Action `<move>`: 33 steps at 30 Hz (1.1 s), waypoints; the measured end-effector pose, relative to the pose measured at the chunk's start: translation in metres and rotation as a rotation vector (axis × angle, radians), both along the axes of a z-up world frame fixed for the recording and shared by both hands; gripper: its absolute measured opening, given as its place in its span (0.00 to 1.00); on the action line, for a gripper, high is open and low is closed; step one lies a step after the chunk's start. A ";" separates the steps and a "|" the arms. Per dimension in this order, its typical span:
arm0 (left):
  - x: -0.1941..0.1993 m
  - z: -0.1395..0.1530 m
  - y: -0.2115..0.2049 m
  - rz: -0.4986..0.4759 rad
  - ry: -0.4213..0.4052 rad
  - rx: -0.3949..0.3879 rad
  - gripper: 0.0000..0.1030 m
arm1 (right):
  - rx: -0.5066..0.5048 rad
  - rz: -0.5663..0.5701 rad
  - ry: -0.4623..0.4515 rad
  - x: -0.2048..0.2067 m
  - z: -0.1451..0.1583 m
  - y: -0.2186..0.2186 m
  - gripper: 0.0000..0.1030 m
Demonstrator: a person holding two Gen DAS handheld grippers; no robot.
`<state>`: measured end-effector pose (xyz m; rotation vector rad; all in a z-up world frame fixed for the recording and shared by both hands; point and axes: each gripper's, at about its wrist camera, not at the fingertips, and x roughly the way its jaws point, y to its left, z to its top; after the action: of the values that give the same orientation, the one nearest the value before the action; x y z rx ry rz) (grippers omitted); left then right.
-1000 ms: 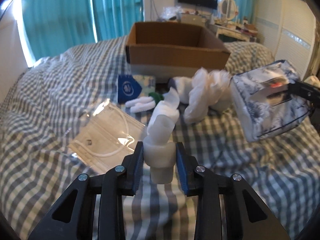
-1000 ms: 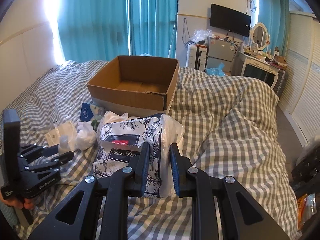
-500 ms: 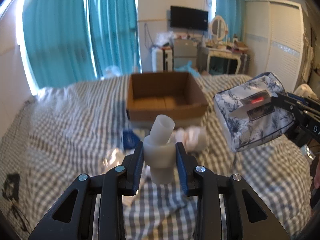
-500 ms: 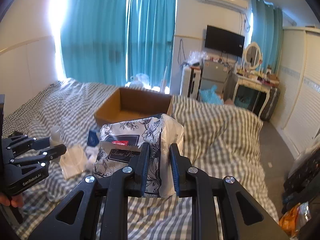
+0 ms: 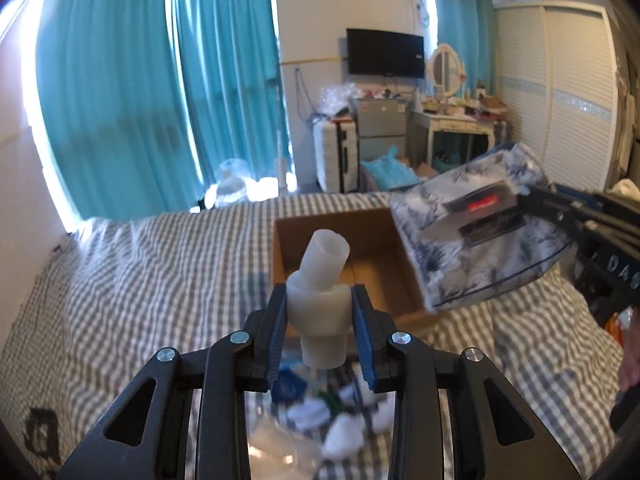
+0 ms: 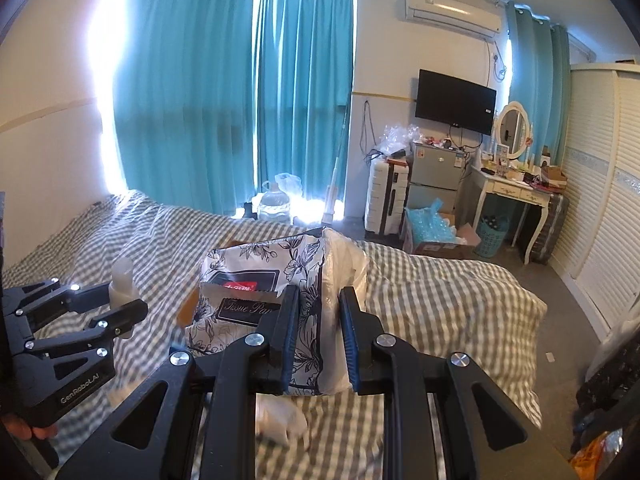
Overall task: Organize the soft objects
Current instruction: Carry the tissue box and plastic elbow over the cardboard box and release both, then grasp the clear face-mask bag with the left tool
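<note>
My left gripper is shut on a small white squeeze bottle and holds it high above the checked bed, in front of the open cardboard box. My right gripper is shut on a floral tissue pack and holds it in the air; the pack also shows at the right of the left wrist view, over the box's right side. The left gripper shows at the left of the right wrist view. White soft items lie on the bed below.
A blue packet and a clear plastic pouch lie on the checked bed below the left gripper. Teal curtains, a TV, a small fridge and a dressing table stand beyond the bed. A wardrobe is at the right.
Both grippers have risen well above the bed with their loads and tilted up. The items on the bed have dropped low in the left view. The tissue pack has moved over the box.
</note>
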<state>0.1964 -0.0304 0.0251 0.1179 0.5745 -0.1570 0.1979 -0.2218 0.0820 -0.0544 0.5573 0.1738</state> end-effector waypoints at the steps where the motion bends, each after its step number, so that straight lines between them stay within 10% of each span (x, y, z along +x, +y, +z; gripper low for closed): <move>1: 0.012 0.000 0.002 0.000 0.002 -0.002 0.30 | 0.003 0.002 0.007 0.010 -0.004 0.002 0.19; 19: 0.131 -0.076 -0.022 -0.042 0.111 0.064 0.35 | 0.143 0.071 0.227 0.134 -0.134 0.018 0.29; 22: 0.130 -0.076 -0.024 -0.044 0.095 0.064 0.36 | 0.132 0.019 0.203 0.131 -0.129 0.012 0.56; 26: 0.124 -0.068 -0.023 -0.037 0.085 0.059 0.77 | 0.145 -0.034 0.153 0.118 -0.106 -0.002 0.61; 33: 0.075 -0.011 -0.008 -0.019 -0.042 0.013 0.96 | 0.071 -0.080 0.102 0.070 -0.049 -0.013 0.82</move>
<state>0.2716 -0.0385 0.0141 0.1387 0.5324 -0.1685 0.2684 -0.2351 0.0325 0.0454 0.6538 0.1189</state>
